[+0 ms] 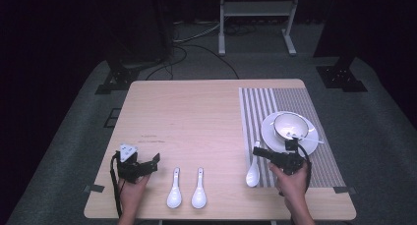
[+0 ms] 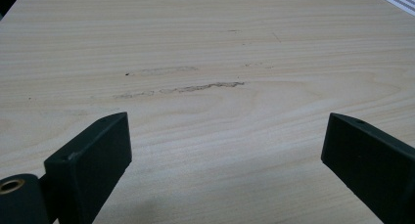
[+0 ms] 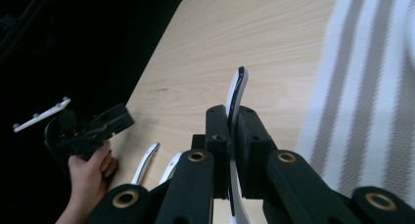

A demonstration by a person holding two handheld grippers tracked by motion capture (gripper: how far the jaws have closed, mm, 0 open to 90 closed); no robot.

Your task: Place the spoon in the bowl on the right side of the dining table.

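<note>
My right gripper (image 1: 257, 152) is shut on the handle of a white spoon (image 1: 253, 176), whose bowl end lies toward the person at the left edge of the striped placemat (image 1: 275, 99). In the right gripper view the handle (image 3: 237, 89) sticks up between my pressed jaws (image 3: 234, 120). Two more white spoons (image 1: 174, 189) (image 1: 198, 188) lie side by side near the table's front edge. My left gripper (image 1: 153, 162) rests on the table to their left, held in a hand. Its jaws (image 2: 225, 150) stand wide open over bare wood.
A white bowl (image 1: 290, 126) sits on a white plate (image 1: 314, 136) on the placemat, just beyond my right gripper. The wooden table (image 1: 196, 112) stretches between the two hands. Stands and cables occupy the dark floor behind the table.
</note>
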